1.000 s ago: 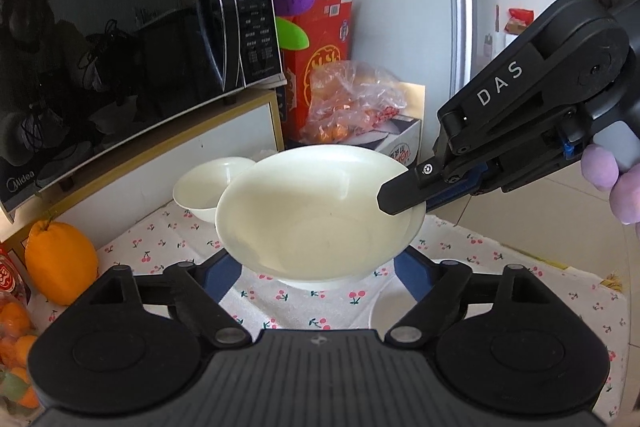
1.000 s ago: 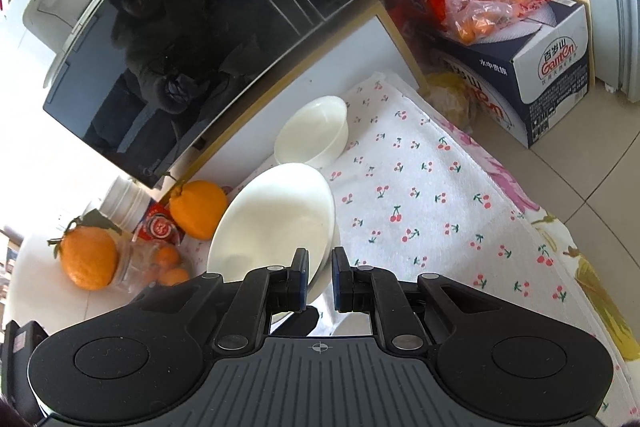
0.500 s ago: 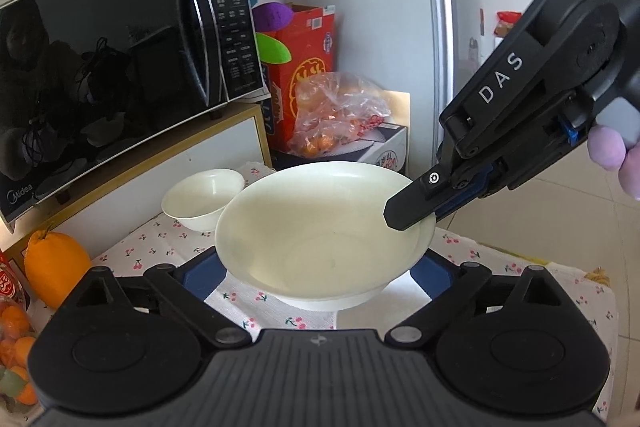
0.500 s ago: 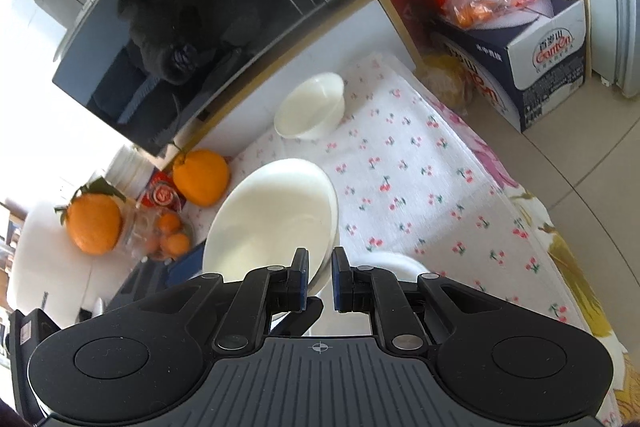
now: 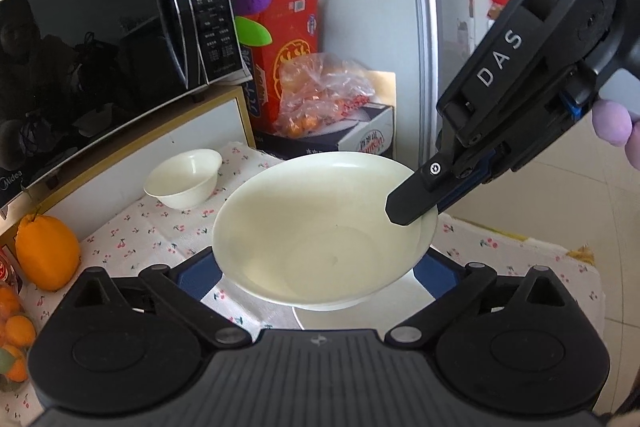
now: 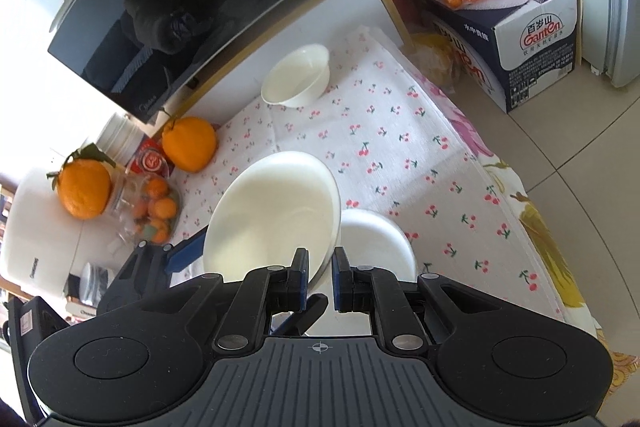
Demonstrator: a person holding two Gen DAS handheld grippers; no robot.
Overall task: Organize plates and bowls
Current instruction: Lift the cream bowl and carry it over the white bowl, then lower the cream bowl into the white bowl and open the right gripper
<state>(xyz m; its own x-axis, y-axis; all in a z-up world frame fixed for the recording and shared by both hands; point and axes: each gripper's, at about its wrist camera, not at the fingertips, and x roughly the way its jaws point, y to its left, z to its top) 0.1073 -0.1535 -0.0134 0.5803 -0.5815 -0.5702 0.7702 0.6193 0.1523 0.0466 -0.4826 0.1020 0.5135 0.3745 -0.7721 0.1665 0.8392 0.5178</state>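
Note:
My right gripper [image 6: 320, 269] is shut on the rim of a large white bowl [image 6: 272, 215] and holds it in the air, tilted, above the cherry-print cloth [image 6: 384, 147]. In the left wrist view the same large bowl [image 5: 320, 231] hangs in front of me with the right gripper's finger [image 5: 412, 203] clamped on its right rim. My left gripper [image 5: 316, 267] is open, with its fingers spread under the bowl. A white plate [image 6: 376, 243] lies on the cloth below the bowl. A small white bowl [image 6: 298, 77] stands at the far side of the cloth near the microwave.
A black microwave [image 5: 100, 67] stands on a cabinet at the left. Oranges [image 6: 188, 143] and a jar sit at the cloth's left edge. A Ganten box [image 6: 532, 39] with a bag of fruit and a red carton stand on the floor beyond.
The right gripper has lifted the large bowl higher and drawn it back toward the near side of the cloth. The white plate beneath it has come into view.

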